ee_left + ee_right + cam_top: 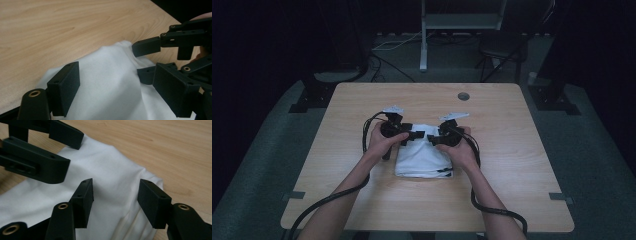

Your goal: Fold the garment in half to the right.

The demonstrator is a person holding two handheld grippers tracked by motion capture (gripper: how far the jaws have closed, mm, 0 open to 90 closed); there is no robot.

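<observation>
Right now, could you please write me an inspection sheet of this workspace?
Surface: wooden table, round grommet hole near far edge.
Job's things: folded white cloth at centre.
Clutter: nothing seen.
Grippers: left claw and right claw over the cloth's far edge, jaws apart, facing each other.
Cables: black cables trail off the near edge.
Surroundings: dark room, chair, white frame behind.

High view looks down; both gripper views closely share the white cloth (110, 82).
</observation>
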